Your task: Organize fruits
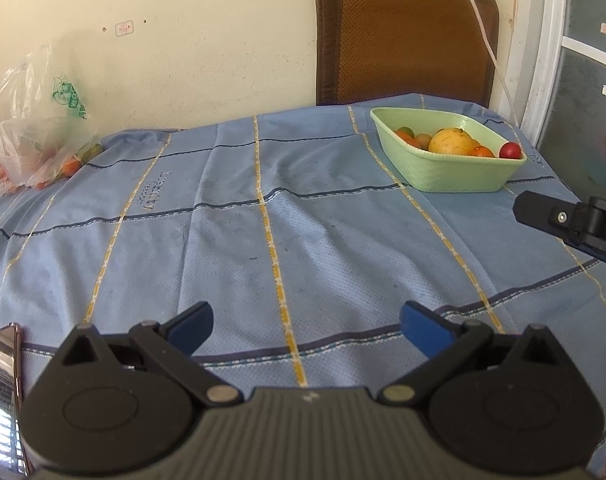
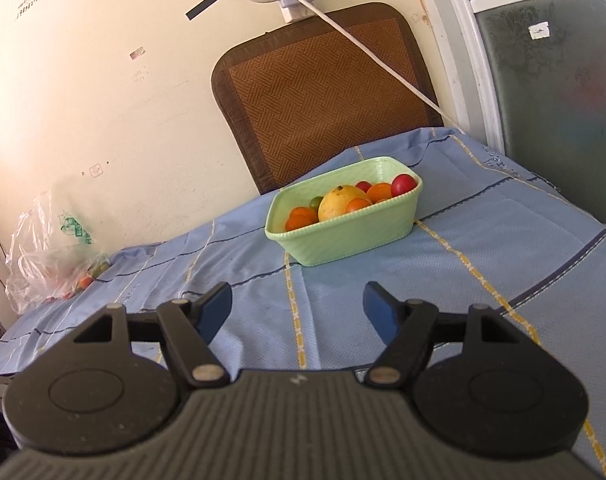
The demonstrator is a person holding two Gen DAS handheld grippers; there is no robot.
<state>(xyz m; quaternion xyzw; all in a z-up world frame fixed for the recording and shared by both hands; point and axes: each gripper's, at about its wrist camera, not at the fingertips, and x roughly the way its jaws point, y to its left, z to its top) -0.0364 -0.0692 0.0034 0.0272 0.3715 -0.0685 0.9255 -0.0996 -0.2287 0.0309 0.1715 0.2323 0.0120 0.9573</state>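
Both grippers, left gripper (image 1: 306,325) and right gripper (image 2: 297,307), are hovering spread and empty; ahead of them a green basket (image 2: 343,236) is collecting the fruits (image 2: 339,202), suggesting sorting is nearly done.

I note a matt, finely dimpled blue woven tablecloth (image 2: 483,240), creased. The pale green ribbed plastic basket (image 2: 343,240) looks smooth, semi-matt. A crinkled clear plastic bag (image 1: 35,140) shines. The brown woven-mat chair back (image 2: 323,92) looks coarse.
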